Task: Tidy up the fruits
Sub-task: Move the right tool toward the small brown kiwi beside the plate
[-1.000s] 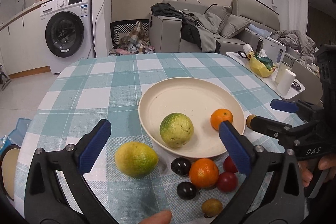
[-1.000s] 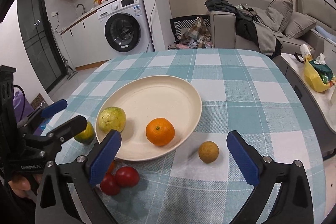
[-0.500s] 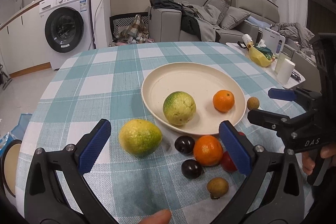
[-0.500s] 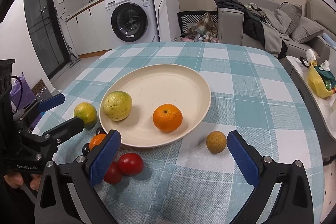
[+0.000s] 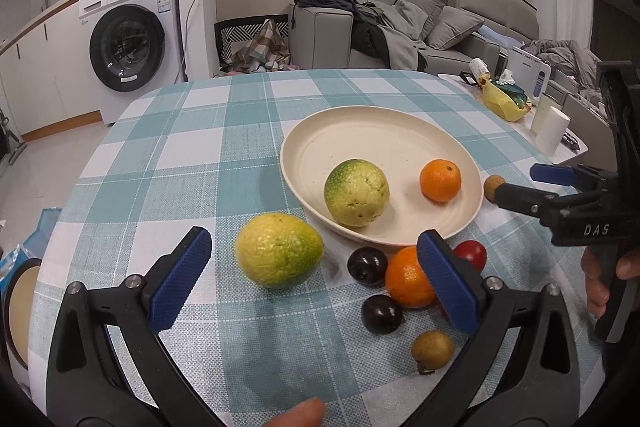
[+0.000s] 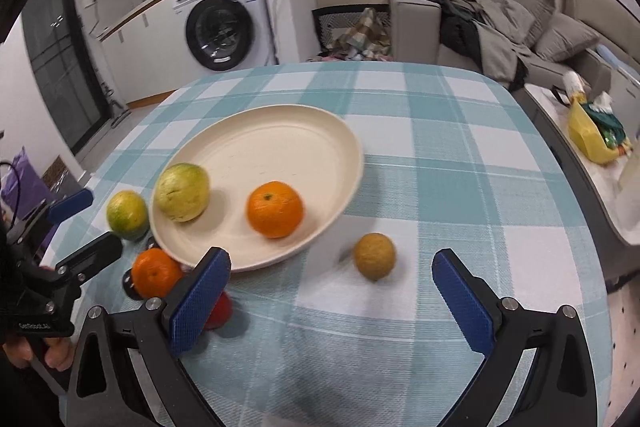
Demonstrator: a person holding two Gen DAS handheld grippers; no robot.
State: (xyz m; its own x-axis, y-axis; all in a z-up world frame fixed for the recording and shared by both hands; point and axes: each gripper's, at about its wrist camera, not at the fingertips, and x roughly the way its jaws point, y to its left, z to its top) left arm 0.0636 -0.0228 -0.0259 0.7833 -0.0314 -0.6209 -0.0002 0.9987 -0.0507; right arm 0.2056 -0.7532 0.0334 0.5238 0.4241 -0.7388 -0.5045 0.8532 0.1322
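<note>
A cream plate on the checked table holds a green-yellow guava and an orange. Loose on the cloth lie a yellow-green citrus, a second orange, two dark plums, a red tomato and two small brown fruits. My left gripper is open and empty, with the citrus between its fingers. My right gripper is open and empty, just short of one brown fruit.
A side table with a yellow bag and a white cup stands to the right. A sofa and a washing machine are beyond the table. The table's right edge is close to the brown fruit.
Both grippers have pulled back and lowered toward the loose fruit. The left one now frames the citrus; the right one has neared the brown fruit. Both stay open.
</note>
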